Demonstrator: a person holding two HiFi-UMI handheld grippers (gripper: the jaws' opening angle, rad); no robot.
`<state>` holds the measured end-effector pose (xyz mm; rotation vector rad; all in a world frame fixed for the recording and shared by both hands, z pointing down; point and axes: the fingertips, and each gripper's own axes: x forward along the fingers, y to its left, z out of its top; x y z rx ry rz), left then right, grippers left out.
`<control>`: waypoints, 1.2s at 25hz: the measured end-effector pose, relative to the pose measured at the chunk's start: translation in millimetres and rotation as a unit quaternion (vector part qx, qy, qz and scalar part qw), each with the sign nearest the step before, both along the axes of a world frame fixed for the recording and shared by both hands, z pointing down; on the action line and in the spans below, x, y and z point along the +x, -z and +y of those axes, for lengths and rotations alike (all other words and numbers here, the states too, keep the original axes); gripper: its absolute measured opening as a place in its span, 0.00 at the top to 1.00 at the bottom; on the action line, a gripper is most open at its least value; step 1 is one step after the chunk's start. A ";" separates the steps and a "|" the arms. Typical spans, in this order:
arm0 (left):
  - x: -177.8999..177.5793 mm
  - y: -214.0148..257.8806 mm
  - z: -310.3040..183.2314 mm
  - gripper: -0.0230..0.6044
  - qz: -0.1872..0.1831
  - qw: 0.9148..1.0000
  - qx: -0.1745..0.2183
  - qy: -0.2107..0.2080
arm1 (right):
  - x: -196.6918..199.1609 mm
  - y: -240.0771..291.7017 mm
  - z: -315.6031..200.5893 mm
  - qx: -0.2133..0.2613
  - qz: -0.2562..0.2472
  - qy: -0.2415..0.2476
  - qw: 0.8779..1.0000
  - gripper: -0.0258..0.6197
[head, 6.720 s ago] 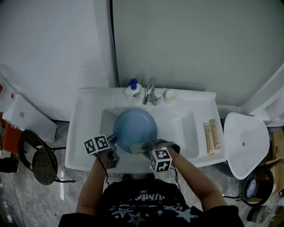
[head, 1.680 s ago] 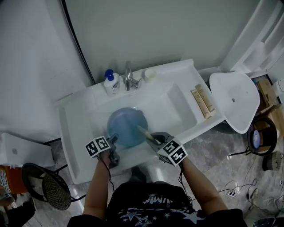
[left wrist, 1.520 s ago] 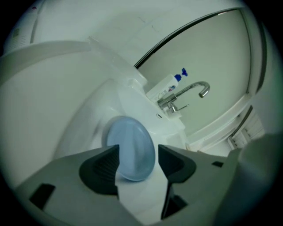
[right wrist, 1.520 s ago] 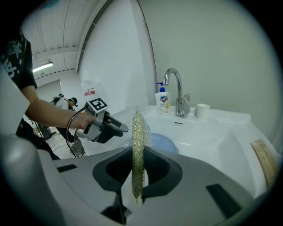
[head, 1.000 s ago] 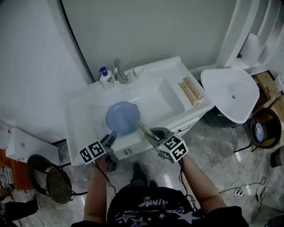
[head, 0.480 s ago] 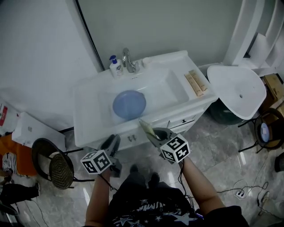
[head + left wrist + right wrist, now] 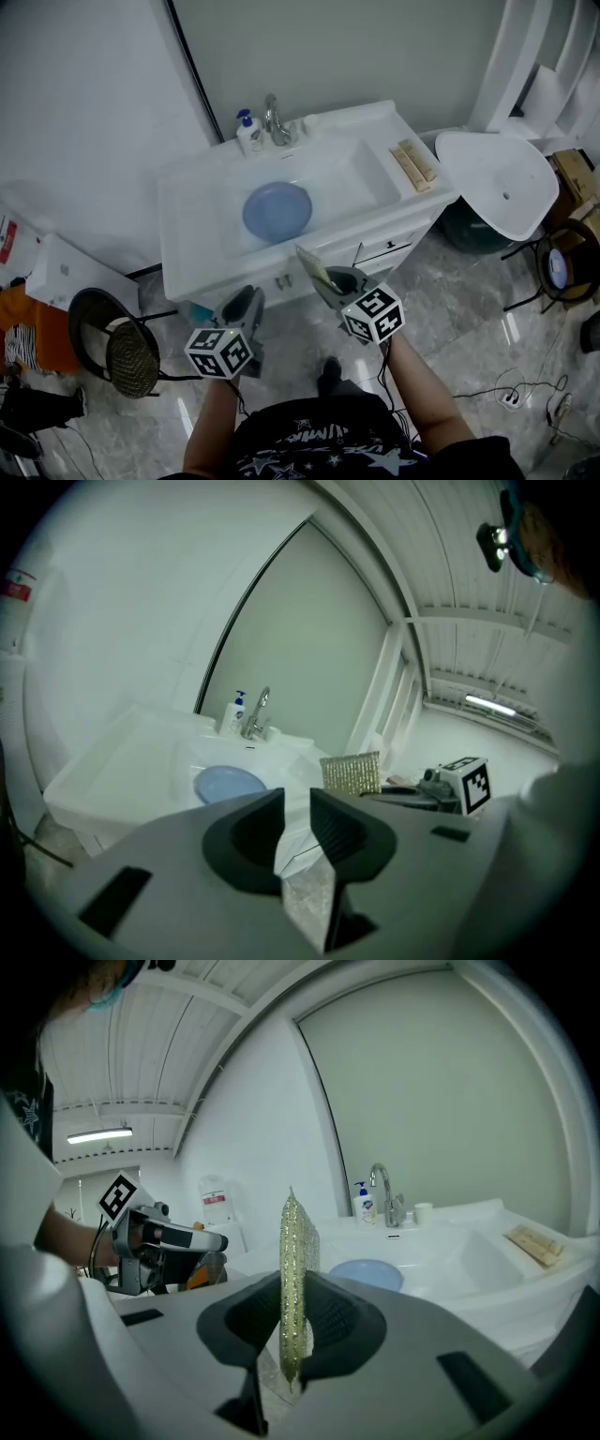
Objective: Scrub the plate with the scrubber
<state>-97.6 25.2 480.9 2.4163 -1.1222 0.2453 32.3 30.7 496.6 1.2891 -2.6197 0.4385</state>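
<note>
Well, the sink (image 7: pixel 349 176) holds the blue plate (image 7: pixel 277 210), which looks hard, slippery and breakable; take it by its rim. The thin, bendy scrubber (image 7: pixel 311 267) is pinched tight in the right tool (image 7: pixel 328 280), with the plate well apart at eleven o'clock. The left tool (image 7: pixel 245 300) is closing on nothing.
</note>
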 end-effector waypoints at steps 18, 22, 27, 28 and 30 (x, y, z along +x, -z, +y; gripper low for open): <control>-102.8 -18.6 115.9 0.86 0.002 0.999 -0.013 -0.038 | -109.6 4.5 108.2 -0.003 0.003 -0.067 0.998 0.85; -123.5 -22.0 145.8 0.86 0.007 0.999 -0.014 -0.040 | -130.9 -3.4 146.0 -0.014 0.006 -0.071 0.997 0.85; -145.8 -28.7 178.9 0.86 0.008 0.999 -0.017 -0.041 | -152.1 -14.4 186.8 -0.023 0.012 -0.073 0.997 0.85; -148.8 -29.8 185.0 0.86 0.007 0.999 -0.018 -0.042 | -154.5 -15.7 193.7 -0.024 0.012 -0.075 0.997 0.85; -154.0 -32.5 196.0 0.86 0.007 0.999 -0.020 -0.043 | -158.3 -18.0 206.0 -0.025 0.013 -0.078 0.997 0.85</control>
